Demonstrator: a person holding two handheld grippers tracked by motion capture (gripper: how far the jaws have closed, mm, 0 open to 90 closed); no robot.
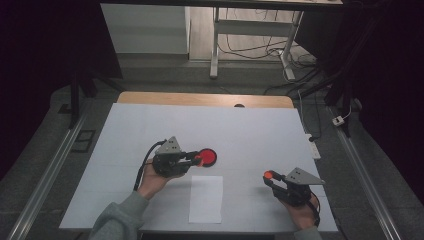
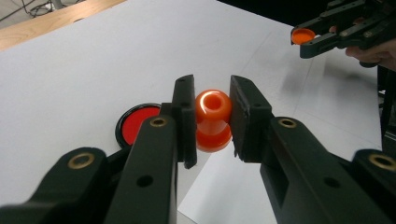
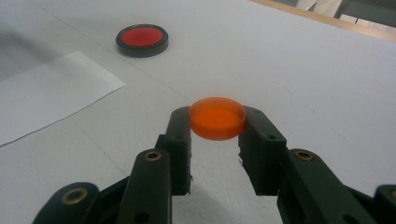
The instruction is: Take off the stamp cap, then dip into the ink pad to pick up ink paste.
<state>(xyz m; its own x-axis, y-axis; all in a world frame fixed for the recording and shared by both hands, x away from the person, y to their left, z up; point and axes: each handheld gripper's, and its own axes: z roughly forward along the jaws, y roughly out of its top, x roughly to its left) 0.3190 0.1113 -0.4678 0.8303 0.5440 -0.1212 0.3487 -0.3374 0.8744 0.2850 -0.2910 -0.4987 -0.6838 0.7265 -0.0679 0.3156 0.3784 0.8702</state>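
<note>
the left gripper is squeezing a small orange bottle by its narrow waist above the table, the right gripper is pinching its orange cap by the rim, so either is risking slipping.

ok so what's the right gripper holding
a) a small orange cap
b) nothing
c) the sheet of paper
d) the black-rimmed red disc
a: the right gripper has its jaws closed on the rim of a small orange cap, while the black-rimmed red disc and the sheet of paper lie apart on the table.
</note>
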